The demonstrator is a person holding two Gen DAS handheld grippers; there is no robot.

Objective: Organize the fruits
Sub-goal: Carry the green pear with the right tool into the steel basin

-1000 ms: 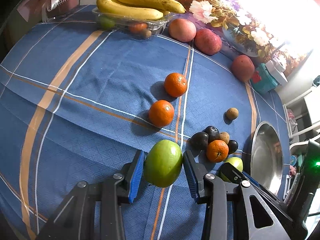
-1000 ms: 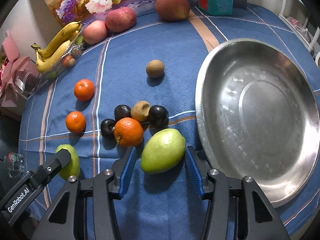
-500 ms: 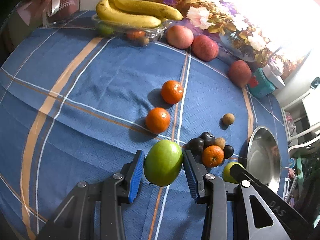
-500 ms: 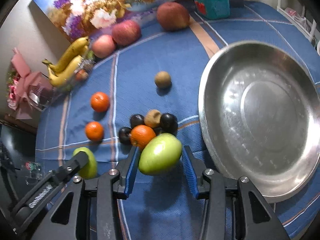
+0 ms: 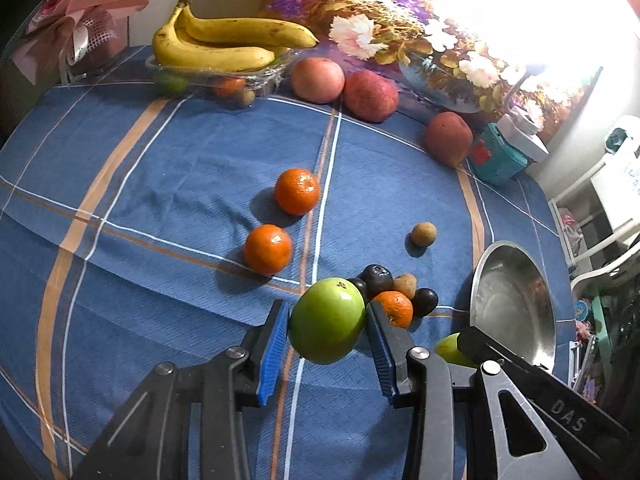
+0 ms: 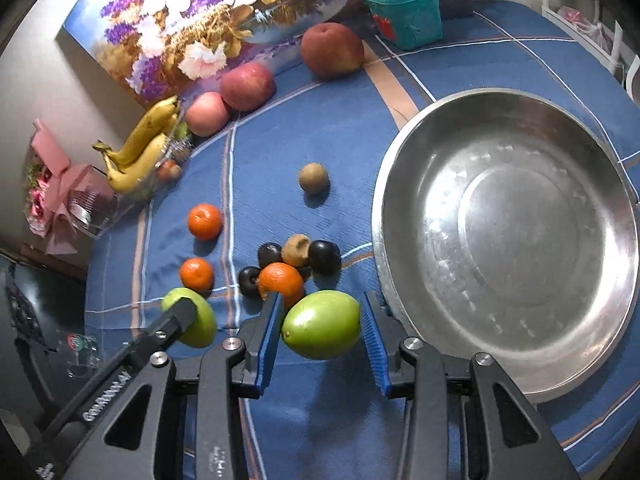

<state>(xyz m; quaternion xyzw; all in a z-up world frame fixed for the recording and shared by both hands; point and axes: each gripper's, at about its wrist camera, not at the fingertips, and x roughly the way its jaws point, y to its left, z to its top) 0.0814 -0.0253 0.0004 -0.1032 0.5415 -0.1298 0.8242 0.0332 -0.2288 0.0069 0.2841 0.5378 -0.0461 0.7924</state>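
Observation:
My left gripper [image 5: 326,334] is shut on a green apple [image 5: 327,321] and holds it above the blue cloth. My right gripper [image 6: 320,326] is shut on a second green fruit [image 6: 321,324], lifted just left of the steel bowl [image 6: 508,380]. Each gripper shows in the other's view: the left gripper's apple [image 6: 200,322] at lower left of the right wrist view, the right gripper's fruit [image 5: 450,350] in the left wrist view. Two oranges [image 5: 267,249] [image 5: 297,191] lie on the cloth. A cluster of dark plums, an orange [image 6: 280,280] and a kiwi [image 6: 295,249] lies beside the bowl.
A lone kiwi [image 6: 313,178] lies mid-cloth. Red apples [image 5: 317,79] [image 5: 371,95] [image 5: 447,138], bananas [image 5: 224,42] on a clear tray, a teal box [image 6: 404,16], a flower painting and a pink gift box [image 5: 76,28] line the far edge.
Both grippers have risen with their green fruits held, lifting them off the cloth. The table fruits look smaller and farther.

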